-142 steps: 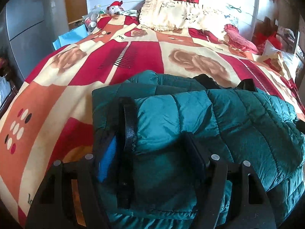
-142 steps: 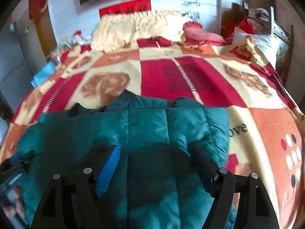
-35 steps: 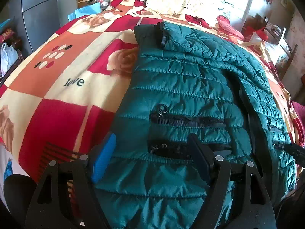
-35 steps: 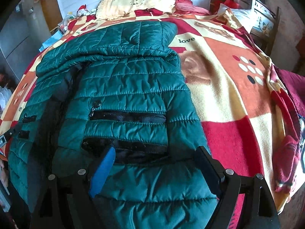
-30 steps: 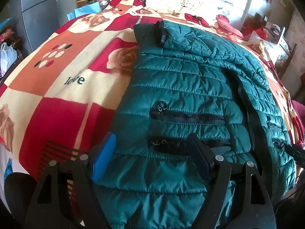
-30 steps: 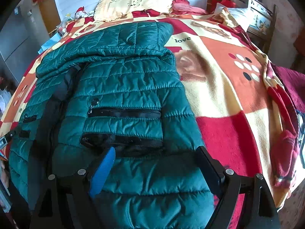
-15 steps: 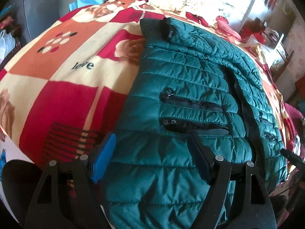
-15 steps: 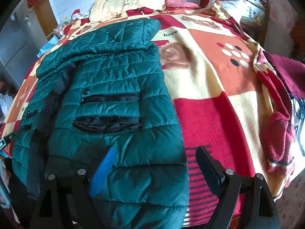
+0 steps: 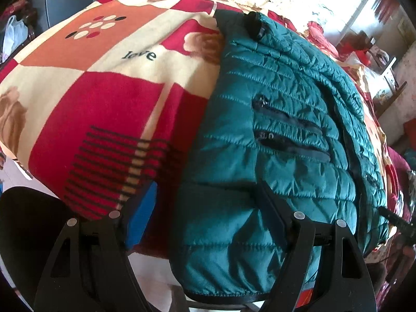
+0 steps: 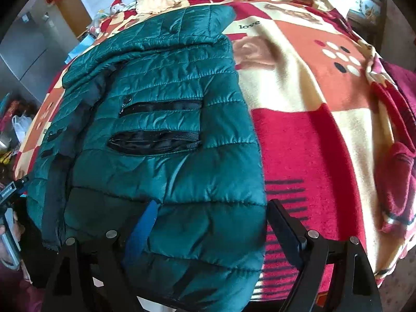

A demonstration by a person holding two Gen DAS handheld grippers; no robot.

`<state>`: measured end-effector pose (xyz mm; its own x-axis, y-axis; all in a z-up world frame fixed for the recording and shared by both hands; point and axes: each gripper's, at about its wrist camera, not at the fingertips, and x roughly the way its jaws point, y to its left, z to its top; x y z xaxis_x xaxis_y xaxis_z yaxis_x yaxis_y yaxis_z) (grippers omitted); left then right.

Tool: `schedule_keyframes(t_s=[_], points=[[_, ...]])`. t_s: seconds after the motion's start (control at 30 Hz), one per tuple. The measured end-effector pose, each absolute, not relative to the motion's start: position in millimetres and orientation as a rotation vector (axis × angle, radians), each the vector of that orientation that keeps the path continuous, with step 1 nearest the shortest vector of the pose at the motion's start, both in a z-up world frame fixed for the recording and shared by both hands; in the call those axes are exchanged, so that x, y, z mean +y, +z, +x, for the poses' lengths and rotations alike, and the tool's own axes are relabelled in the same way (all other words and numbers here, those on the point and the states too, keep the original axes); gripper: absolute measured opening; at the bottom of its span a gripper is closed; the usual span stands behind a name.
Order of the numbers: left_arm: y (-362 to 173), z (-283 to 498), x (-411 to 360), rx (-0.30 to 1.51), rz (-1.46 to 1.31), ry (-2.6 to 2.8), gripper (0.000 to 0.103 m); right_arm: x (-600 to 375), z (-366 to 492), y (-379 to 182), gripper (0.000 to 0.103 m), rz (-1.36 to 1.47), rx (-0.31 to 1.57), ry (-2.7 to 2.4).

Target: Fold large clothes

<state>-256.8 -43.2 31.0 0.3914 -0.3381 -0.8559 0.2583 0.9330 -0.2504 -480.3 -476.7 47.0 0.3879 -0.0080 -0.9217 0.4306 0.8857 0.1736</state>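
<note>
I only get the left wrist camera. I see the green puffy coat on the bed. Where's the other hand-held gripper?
Observer: The right hand-held gripper is open at the coat's bottom right corner. Its blue finger is over the coat and its black one is over the blanket.
Operator: Is anything else lying on that side?
Observer: Yes, a bunched-up dark red garment sits at the bed's right edge, apart from the coat.
</note>
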Motion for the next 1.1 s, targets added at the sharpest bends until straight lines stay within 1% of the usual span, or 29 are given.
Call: schedule_keyframes(t_s=[0.17,0.3,0.6,0.73,1.0,1.07,1.1], points=[[27.7,-261.7,-44.6,1.119,-0.075,-0.396,0.078,-476.6,-478.4,42.6,0.084,0.462,1.154,-0.243],[26.9,-263.3,-43.9,1.122,-0.074,-0.402,0.078,-471.3,-477.8,42.5,0.084,0.433,1.157,-0.218],[27.2,-263.6,-25.1,1.125,-0.191,-0.412,0.078,-473.5,-475.0,36.9,0.086,0.463,1.168,-0.208],[27.8,-271.7,-39.1,1.128,-0.103,-0.452,0.078,-472.1,-474.1,38.6,0.087,0.469,1.165,-0.187],[27.4,-274.0,-47.0,1.138,-0.056,-0.492,0.078,-472.2,-474.8,42.8,0.088,0.534,1.122,-0.118],[27.7,-273.7,-48.0,1.15,-0.061,-0.494,0.078,-471.4,-474.5,39.3,0.088,0.524,1.13,-0.118],[27.8,-273.8,-49.8,1.153,-0.058,-0.501,0.078,-468.6,-473.8,39.7,0.085,0.503,1.127,-0.117]])
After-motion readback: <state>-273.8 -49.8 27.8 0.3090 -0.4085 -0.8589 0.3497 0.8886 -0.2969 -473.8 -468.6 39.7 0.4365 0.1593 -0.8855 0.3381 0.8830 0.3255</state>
